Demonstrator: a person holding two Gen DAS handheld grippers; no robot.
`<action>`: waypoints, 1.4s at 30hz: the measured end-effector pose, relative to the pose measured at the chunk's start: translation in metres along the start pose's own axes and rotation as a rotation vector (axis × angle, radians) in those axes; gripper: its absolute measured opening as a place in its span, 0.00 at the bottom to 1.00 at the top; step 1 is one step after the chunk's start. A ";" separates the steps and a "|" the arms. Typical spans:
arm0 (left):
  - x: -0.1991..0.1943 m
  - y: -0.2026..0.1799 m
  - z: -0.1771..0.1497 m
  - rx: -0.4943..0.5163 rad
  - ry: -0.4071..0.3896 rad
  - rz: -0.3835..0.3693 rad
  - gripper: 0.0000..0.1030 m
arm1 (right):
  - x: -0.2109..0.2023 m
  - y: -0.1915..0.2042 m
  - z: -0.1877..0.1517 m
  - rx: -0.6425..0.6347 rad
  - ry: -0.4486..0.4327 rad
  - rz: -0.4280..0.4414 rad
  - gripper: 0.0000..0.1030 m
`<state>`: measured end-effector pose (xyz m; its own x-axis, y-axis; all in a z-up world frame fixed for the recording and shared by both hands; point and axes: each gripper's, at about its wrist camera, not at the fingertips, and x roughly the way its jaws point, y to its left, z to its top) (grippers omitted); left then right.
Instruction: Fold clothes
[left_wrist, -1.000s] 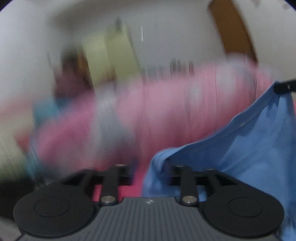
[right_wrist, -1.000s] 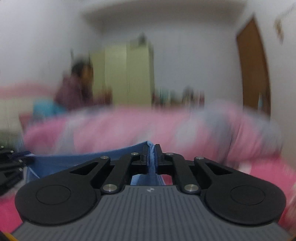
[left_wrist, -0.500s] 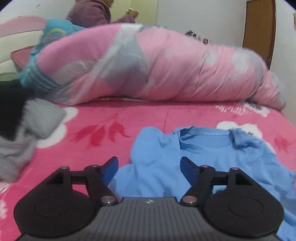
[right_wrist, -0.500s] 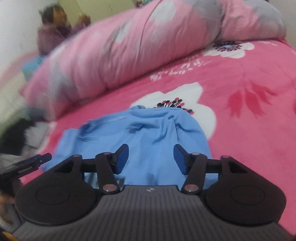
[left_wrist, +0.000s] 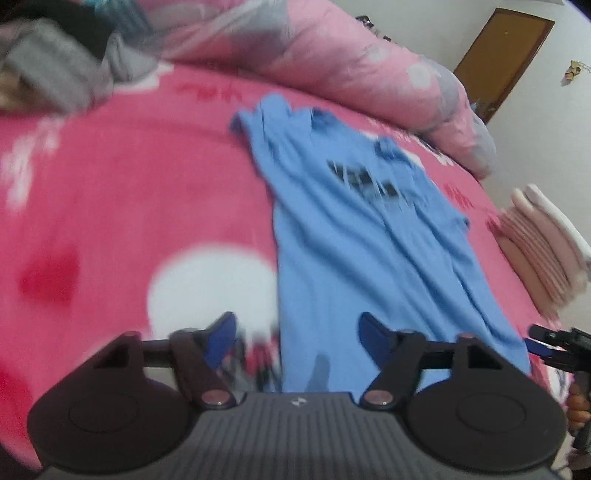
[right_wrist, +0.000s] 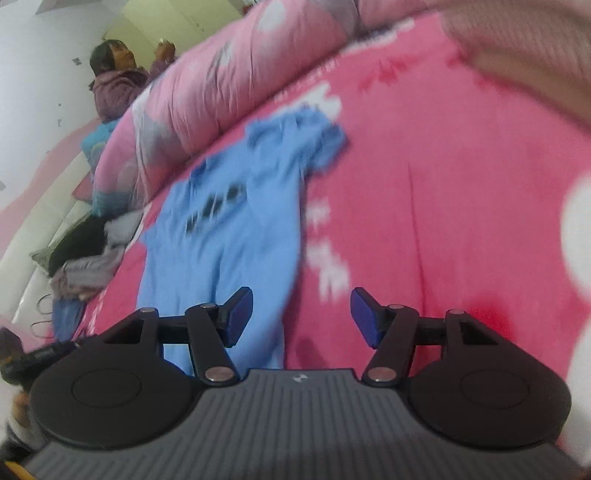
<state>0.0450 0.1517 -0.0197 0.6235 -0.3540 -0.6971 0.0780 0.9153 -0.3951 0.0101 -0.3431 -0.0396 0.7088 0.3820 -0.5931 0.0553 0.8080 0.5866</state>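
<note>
A light blue T-shirt (left_wrist: 354, 236) with a dark print lies spread lengthwise on the pink floral bed cover, collar end far from me. It also shows in the right wrist view (right_wrist: 236, 221). My left gripper (left_wrist: 295, 334) is open and empty, just above the shirt's near hem at its left edge. My right gripper (right_wrist: 301, 317) is open and empty, at the hem's right edge. The right gripper's tip (left_wrist: 546, 341) shows at the right edge of the left wrist view.
A rolled pink and grey quilt (left_wrist: 332, 51) lies along the far side of the bed. A heap of grey and dark clothes (left_wrist: 55, 66) sits at the far left. Folded pale pink items (left_wrist: 543, 243) are stacked at the right. A person (right_wrist: 114, 81) sits beyond the quilt.
Both grippers let go of the blue shirt and opened. The shirt went from hanging in the air to lying flat on the bed. Both grippers pulled back to the hem end.
</note>
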 end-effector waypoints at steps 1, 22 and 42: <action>-0.002 0.002 -0.010 -0.012 -0.003 -0.002 0.50 | -0.001 -0.002 -0.009 0.013 0.007 0.015 0.57; -0.024 -0.018 -0.062 0.110 -0.119 0.118 0.03 | -0.062 0.028 -0.024 -0.153 -0.274 -0.072 0.02; -0.012 0.029 -0.069 -0.051 -0.152 -0.134 0.36 | -0.050 0.078 0.020 -0.334 -0.462 -0.419 0.25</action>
<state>-0.0140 0.1698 -0.0637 0.7210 -0.4356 -0.5389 0.1312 0.8495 -0.5111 -0.0071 -0.3081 0.0471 0.9053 -0.1606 -0.3932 0.2221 0.9681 0.1157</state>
